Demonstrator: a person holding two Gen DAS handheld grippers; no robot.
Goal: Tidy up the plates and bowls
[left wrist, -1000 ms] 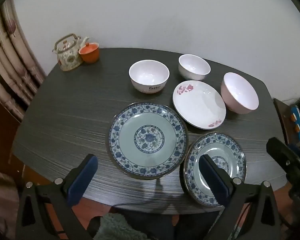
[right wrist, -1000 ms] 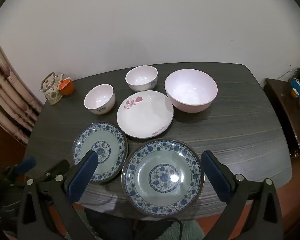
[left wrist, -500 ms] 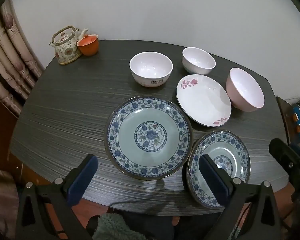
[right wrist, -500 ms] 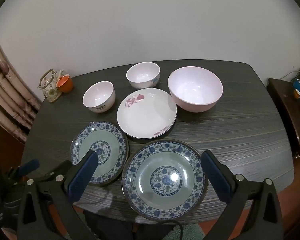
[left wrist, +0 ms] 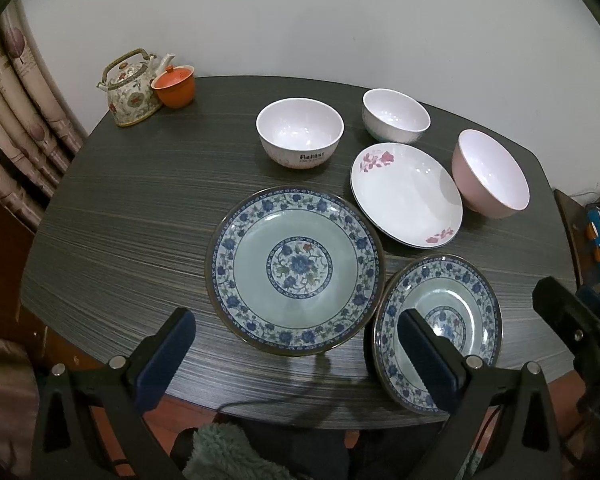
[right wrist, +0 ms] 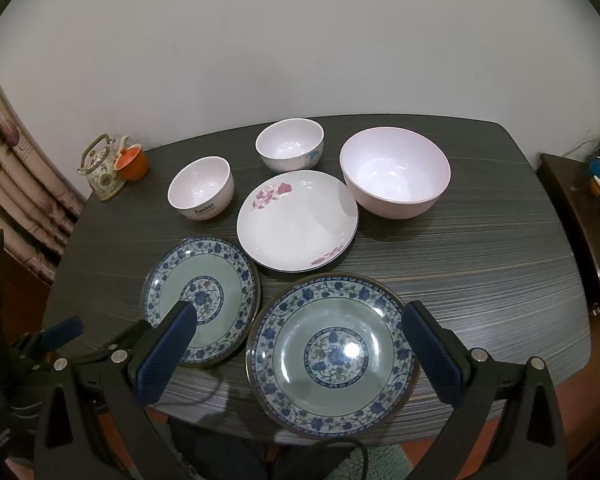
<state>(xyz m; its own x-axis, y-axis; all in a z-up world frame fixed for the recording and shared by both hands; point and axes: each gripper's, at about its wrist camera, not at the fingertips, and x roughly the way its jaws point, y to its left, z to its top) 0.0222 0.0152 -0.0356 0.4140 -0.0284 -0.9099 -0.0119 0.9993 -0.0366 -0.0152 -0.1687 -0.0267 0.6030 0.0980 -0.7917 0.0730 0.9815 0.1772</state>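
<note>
Partly hidden: right blue plate (left wrist: 452,312) behind left gripper (left wrist: 296,354) fingers.

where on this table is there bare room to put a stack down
Two bare patches on the table. One lies on the left, between the teapot, the Rabbit bowl and the left blue plate. The other is on the right, beside the pink bowl and the right blue plate. The middle is crowded around the white floral plate.

Dim indoor light, plate (right wrist: 332,354) glare (fisheye-warped, dark corners).
</note>
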